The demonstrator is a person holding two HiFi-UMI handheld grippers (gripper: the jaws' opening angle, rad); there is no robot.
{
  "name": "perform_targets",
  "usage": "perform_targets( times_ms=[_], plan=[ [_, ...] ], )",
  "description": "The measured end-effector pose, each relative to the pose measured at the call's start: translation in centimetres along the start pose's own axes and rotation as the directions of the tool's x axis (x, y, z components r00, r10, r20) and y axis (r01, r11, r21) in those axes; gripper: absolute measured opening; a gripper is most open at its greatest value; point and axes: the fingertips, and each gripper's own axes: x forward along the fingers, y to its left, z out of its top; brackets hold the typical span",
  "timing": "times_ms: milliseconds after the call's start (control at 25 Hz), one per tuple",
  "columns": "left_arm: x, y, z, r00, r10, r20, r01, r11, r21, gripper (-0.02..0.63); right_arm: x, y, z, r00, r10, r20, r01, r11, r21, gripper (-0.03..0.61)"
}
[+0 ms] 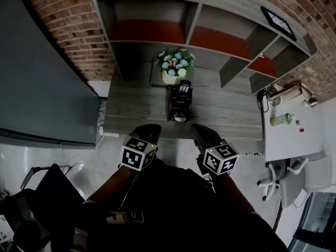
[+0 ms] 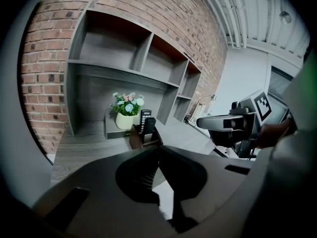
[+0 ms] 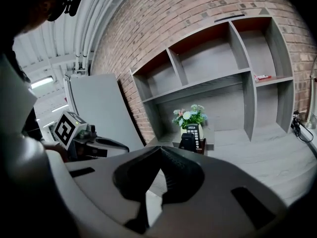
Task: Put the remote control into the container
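Observation:
A black remote control [image 1: 184,88] with pale buttons stands upright in a dark container [image 1: 177,111] on the grey desk [image 1: 136,109]; a second dark handset [image 2: 149,125] stands beside it. The same remote control [image 3: 194,132] and container [image 3: 202,146] show in the right gripper view. Both grippers hang at the desk's near edge, short of the container. My left gripper [image 1: 152,127] [image 2: 158,148] is shut, its jaws meeting at the tip with nothing between them. My right gripper [image 1: 198,129] [image 3: 160,148] is shut too and holds nothing.
A pot of flowers [image 1: 174,67] stands just behind the container. Open shelves [image 1: 210,30] back the desk against a brick wall. A dark panel [image 1: 37,83] leans at the left. A white side table [image 1: 294,130] with a lamp and a swivel chair [image 1: 286,180] are at the right.

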Motion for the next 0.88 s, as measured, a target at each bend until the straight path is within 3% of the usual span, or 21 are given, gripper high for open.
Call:
perform_targets(
  times_ms=[120, 360, 560, 880],
  plan=[
    [-0.3, -2.1, -0.5, 1.0, 0.01, 0.012, -0.01, 1.0, -0.001, 0.008, -1.8, 0.0, -0.5, 0.999, 0.031, 0.016, -0.032, 0.999, 0.017, 0.008],
    [-0.9, -5.0, -2.0, 0.999, 0.047, 0.002, -0.047, 0.999, -0.012, 0.008, -5.0, 0.2, -2.2, 0.999, 0.044, 0.011, -0.044, 0.998, -0.038, 0.008],
    [-1.4, -6.7, -2.3, 0.996, 0.079, 0.036, -0.077, 0.996, -0.045, 0.008, -7.3, -0.1, -3.4, 0.999, 0.051, 0.019, -0.05, 0.999, -0.02, 0.008],
    [-2.5, -8.9, -3.5, 0.993, 0.113, 0.028, -0.111, 0.992, -0.063, 0.008, -9.5, 0.2, -5.4, 0.998, 0.066, 0.012, -0.066, 0.998, -0.013, 0.008]
  ],
)
